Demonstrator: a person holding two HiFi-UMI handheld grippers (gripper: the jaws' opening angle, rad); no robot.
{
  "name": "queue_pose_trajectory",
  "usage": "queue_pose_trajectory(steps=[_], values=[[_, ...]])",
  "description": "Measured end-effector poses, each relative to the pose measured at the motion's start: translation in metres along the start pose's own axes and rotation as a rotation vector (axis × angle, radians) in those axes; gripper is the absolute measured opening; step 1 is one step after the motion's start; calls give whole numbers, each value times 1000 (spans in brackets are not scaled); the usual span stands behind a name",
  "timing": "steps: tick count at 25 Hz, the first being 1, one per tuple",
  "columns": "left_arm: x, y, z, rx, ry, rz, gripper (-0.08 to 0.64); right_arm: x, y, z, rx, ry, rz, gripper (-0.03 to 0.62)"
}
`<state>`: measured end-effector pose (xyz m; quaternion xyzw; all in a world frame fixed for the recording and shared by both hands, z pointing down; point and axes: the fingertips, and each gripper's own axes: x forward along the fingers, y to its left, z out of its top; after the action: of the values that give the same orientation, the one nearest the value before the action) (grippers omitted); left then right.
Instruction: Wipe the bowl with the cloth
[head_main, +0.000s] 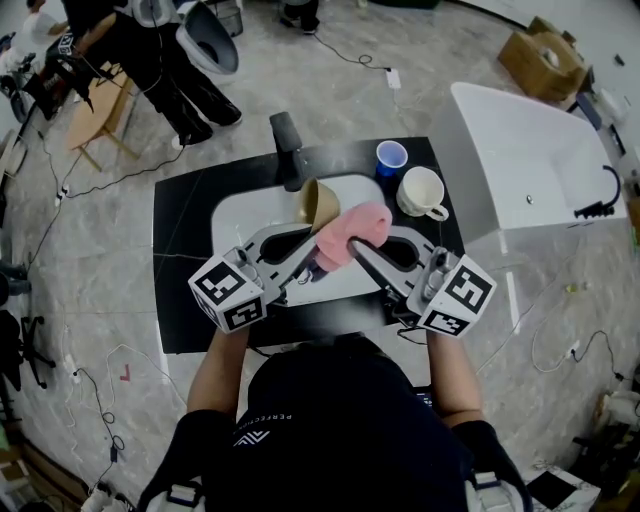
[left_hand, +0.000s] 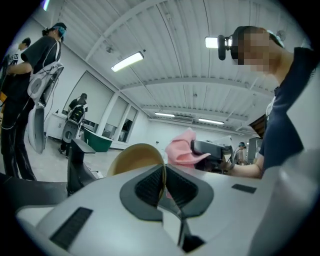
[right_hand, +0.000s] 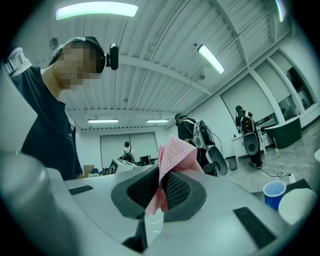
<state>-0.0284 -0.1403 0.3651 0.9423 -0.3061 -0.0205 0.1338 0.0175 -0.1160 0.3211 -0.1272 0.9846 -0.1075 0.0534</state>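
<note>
Left gripper (head_main: 308, 243) clamps bowl (head_main: 320, 203) rim | right gripper (head_main: 357, 247) grips pink cloth (head_main: 350, 234) beside it

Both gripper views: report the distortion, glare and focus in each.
Left gripper view: strong fisheye, dark corners, ceiling lamps blown out; bowl and cloth sharp, left gripper slightly softer. Right gripper view: same fisheye, one lamp glaring top left, cloth weave crisp in the right gripper.
</note>
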Motion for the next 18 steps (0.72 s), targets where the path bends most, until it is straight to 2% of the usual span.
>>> queue_pose_trajectory(steps=[11,18], values=[[1,-45,1,40,7,-240,21,0,-9,-4,-86,35,-56,43],[-7,-63,-2,68,33,-355,21,-8,-17,3,-85,18,-85,43]])
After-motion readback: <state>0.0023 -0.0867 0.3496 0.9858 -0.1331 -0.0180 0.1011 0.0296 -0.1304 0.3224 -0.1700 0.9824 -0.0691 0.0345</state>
